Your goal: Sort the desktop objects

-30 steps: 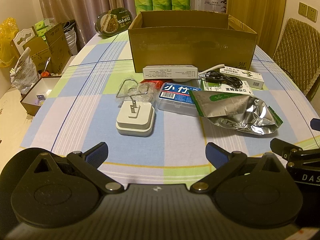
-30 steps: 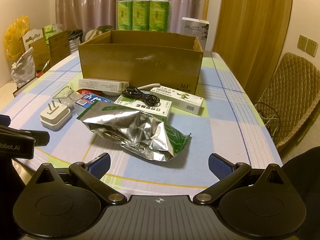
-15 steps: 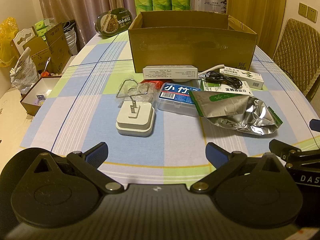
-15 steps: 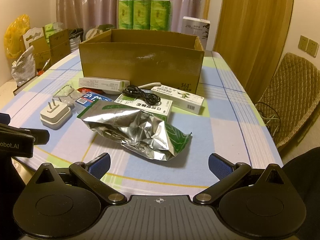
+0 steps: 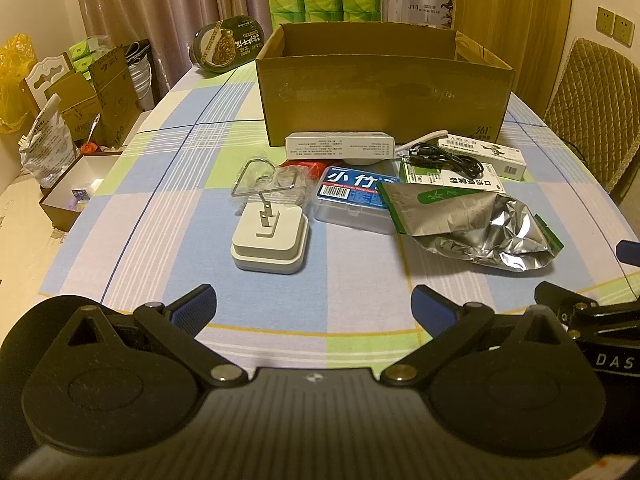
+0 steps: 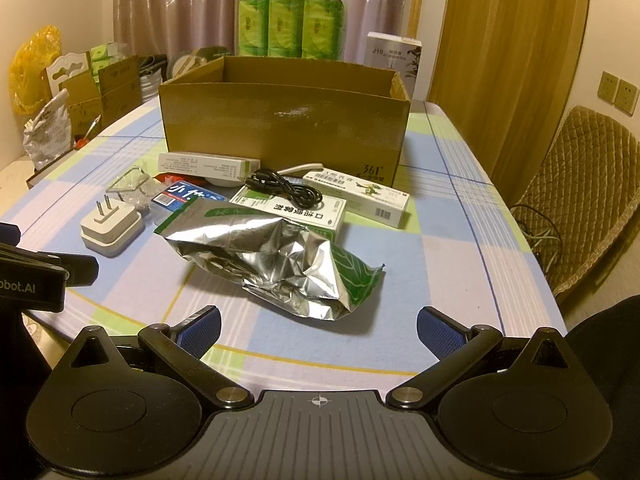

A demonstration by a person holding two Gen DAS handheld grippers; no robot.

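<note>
While right gripper (image 6: 318,330) gapes, foil bag (image 6: 276,258) ahead

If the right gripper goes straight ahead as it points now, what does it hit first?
Most likely the crumpled foil pouch, which lies directly ahead of the open right gripper on the table. Behind it sit the medicine boxes and the cardboard box; depth is uncertain.

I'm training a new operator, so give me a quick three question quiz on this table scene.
1. True or false: the black cable lies coiled inside the brown cardboard box.
2. Which item lies nearest the right gripper? A) white plug adapter B) crumpled silver foil pouch C) blue-labelled clear plastic case
3. Fill in: both the right gripper and the left gripper are ____.

Key: 1 false; 2 B; 3 open.
</note>
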